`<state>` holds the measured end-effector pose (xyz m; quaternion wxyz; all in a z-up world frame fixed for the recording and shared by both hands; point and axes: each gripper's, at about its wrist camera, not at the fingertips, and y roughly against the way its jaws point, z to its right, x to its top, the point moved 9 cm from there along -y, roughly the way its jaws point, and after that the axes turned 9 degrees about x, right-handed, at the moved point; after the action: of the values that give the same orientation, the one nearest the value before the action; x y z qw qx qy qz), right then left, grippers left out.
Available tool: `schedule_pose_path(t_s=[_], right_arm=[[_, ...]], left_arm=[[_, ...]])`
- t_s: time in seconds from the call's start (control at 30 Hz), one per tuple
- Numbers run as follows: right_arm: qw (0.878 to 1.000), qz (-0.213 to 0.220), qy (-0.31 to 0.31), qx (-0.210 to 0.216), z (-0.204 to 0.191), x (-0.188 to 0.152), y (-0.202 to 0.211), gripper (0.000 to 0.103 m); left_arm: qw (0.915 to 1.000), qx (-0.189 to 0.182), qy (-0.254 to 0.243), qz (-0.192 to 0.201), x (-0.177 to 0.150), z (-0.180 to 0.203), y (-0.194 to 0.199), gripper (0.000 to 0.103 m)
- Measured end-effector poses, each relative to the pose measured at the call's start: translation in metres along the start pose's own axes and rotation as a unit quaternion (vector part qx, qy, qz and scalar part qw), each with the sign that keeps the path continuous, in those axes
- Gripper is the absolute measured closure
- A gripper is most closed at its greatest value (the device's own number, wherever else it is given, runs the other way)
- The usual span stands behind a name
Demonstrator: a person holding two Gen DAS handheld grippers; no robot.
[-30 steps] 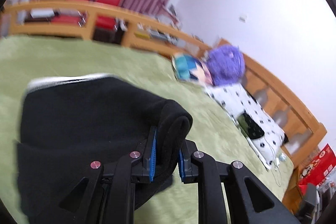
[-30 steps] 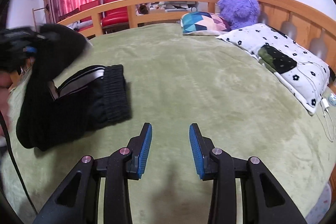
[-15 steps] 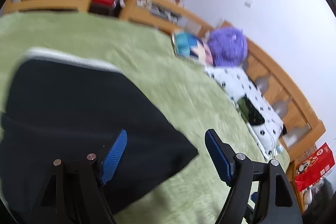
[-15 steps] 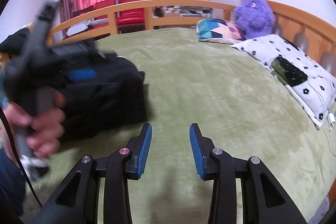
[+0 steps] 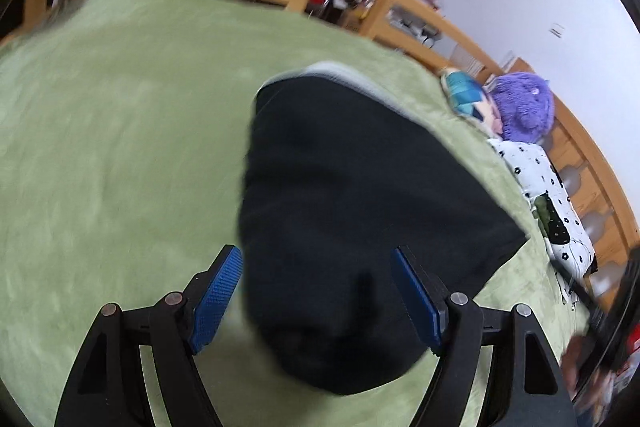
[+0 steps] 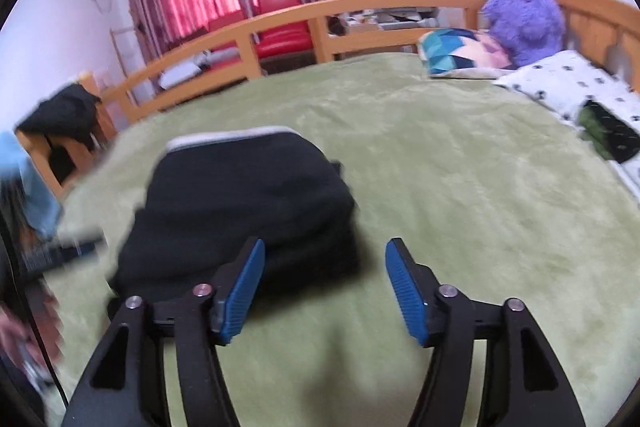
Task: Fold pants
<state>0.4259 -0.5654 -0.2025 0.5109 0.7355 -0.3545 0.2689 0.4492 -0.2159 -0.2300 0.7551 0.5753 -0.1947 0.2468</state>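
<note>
Black pants [image 6: 240, 203] lie folded in a compact bundle on a green blanket [image 6: 460, 187] covering the bed. The left gripper [image 5: 316, 295] hovers over them, spread wide and empty; the right gripper [image 6: 324, 287] is likewise released, just beside the bundle. Far right sit a purple plush toy [image 6: 524, 15], a patterned pillow [image 6: 460, 53] and a spotted pillow [image 6: 568, 83].

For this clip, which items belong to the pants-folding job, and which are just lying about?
Job:
- folded black fabric pants
- left gripper, jaws open
- right gripper, jaws open
- green plush bedspread

Lying about:
- purple fuzzy plush toy
- blue geometric-patterned pillow
- white black-dotted pillow
- red chairs
</note>
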Motion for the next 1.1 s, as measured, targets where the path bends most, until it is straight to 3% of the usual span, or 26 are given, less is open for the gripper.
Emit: schedule_pose_path(t_s=[0.13,0.23,0.3,0.43,0.53,0.63,0.67,0.7,0.73,0.8,0.9,0.97,1.1], right_arm=[[1.0,0.0,0.0,0.01,0.011,0.022,-0.04,0.03],[0.999,-0.048,-0.008,0.013,0.025,0.012,-0.085,0.03],[0.995,-0.085,-0.032,0.032,0.036,-0.008,-0.113,0.03],[0.988,-0.093,-0.091,0.086,0.042,-0.023,-0.134,0.021],[0.975,-0.136,-0.118,0.132,0.037,-0.032,-0.159,0.011],[0.981,-0.128,-0.095,0.108,0.028,-0.036,-0.169,0.007],[0.984,-0.124,-0.077,0.098,0.024,-0.036,-0.168,0.008],[0.987,-0.115,-0.067,0.093,0.023,-0.034,-0.165,0.014],[0.988,-0.107,-0.061,0.091,0.022,-0.033,-0.162,0.017],[0.99,-0.102,-0.043,0.088,0.019,-0.031,-0.154,0.033],[0.994,-0.083,-0.02,0.072,0.008,-0.022,-0.133,0.059],[0.995,-0.071,-0.009,0.072,-0.006,-0.014,-0.115,0.07],[0.995,-0.065,0.013,0.072,-0.049,-0.014,-0.072,0.077]], left_arm=[[0.9977,-0.048,0.041,-0.024,-0.008,-0.016,-0.028,0.028],[0.9958,-0.072,0.041,-0.038,-0.007,-0.014,-0.052,0.025],[0.9895,-0.116,0.064,-0.057,-0.01,-0.011,-0.066,0.023],[0.9681,-0.198,0.107,-0.109,-0.02,0.003,-0.094,0.012],[0.9743,-0.189,0.071,-0.101,-0.017,0.021,-0.1,0.01],[0.9804,-0.165,0.059,-0.091,-0.016,0.031,-0.106,0.009],[0.9814,-0.161,0.056,-0.087,-0.016,0.031,-0.106,0.016],[0.9825,-0.157,0.052,-0.085,-0.016,0.031,-0.106,0.032],[0.9824,-0.161,0.047,-0.083,-0.015,0.031,-0.104,0.038],[0.9822,-0.167,0.043,-0.074,-0.012,0.034,-0.099,0.055],[0.9841,-0.167,0.02,-0.059,-0.007,0.045,-0.08,0.064],[0.9823,-0.179,0.019,-0.053,0.0,0.048,-0.062,0.067],[0.979,-0.192,0.043,-0.052,0.004,0.028,-0.022,0.068]])
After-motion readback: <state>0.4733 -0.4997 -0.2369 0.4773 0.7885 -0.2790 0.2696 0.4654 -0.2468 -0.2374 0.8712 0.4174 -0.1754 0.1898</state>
